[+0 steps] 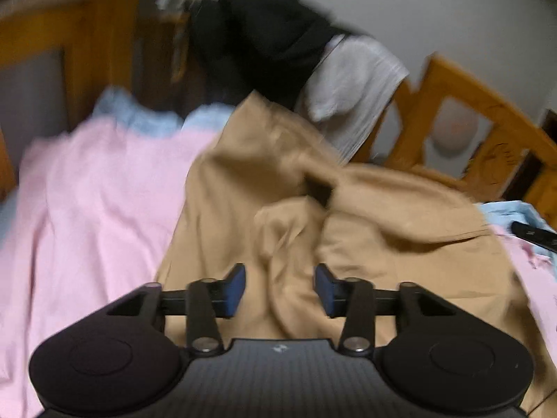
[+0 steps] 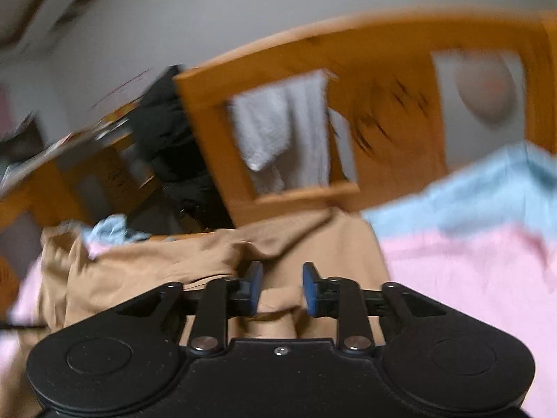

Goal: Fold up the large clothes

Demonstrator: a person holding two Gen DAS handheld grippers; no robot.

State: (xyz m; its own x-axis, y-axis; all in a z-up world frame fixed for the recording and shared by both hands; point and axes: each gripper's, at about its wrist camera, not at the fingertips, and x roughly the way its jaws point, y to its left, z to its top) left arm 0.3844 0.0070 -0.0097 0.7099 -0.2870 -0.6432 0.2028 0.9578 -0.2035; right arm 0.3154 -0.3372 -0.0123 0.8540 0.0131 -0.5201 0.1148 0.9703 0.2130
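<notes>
A large tan garment (image 1: pixel 285 188) lies rumpled on a pink bed sheet (image 1: pixel 97 202). My left gripper (image 1: pixel 280 287) is open just above a bunched fold of it, blue pads either side. In the right wrist view the same tan garment (image 2: pixel 167 264) spreads to the left; my right gripper (image 2: pixel 280 287) is open with a fold of tan cloth lying between its pads. The other gripper's black tip (image 1: pixel 532 235) shows at the right edge of the left wrist view. Both views are blurred.
A wooden bed frame (image 1: pixel 449 111) (image 2: pixel 383 87) rings the bed. Black clothes (image 1: pixel 264 41) and a white towel (image 1: pixel 351 90) (image 2: pixel 285 129) hang over it. A light blue cloth (image 2: pixel 480 191) (image 1: pixel 139 115) lies along the sheet's far edge.
</notes>
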